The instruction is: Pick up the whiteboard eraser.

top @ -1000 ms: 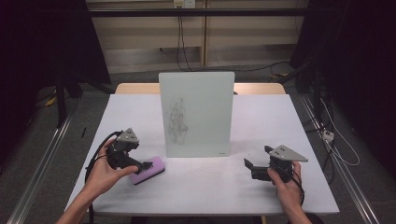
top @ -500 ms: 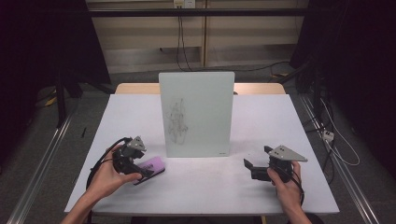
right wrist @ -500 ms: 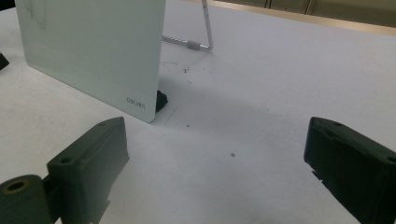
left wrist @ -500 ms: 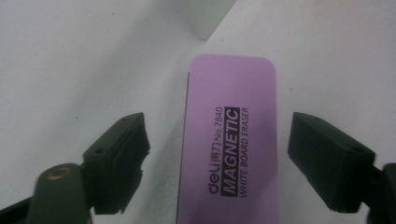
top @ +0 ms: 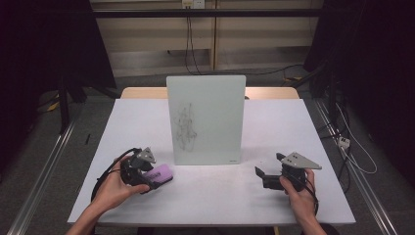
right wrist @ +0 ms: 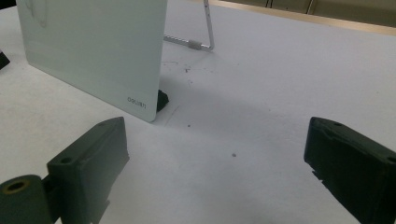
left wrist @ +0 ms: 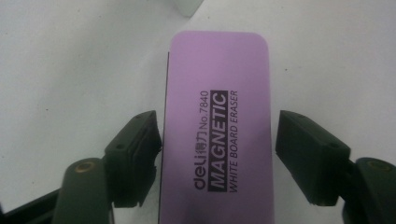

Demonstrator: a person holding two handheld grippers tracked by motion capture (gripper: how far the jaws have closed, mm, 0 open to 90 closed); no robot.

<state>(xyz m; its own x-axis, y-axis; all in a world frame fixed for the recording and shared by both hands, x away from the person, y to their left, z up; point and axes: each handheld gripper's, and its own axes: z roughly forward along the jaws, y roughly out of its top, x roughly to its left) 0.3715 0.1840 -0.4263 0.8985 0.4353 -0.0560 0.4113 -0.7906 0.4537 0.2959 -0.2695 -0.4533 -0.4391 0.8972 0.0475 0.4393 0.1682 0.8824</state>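
Left gripper view is showing the purple eraser lying flat on the white table, between my 2 jaws. I am holding the left gripper spread around it: one pad is touching or almost touching one long edge, the other is standing just clear of the opposite edge, so nothing is pinched.

Handling, as I am judging it: the printed "MAGNETIC WHITE BOARD ERASER" face looks like smooth hard plastic, so stiff, light and somewhat slippery. A dark layer is showing along one edge, probably the softer felt. I am planning to take hold across the 2 long sides, near mid-length, on the plastic body.

Orientation: the long axis is running straight away from the left gripper, along its line of sight, with the far end pointing toward the base of the whiteboard. In the high view the eraser is sitting just off the whiteboard's lower left corner.

I am keeping the right gripper spread wide over bare table, holding nothing.
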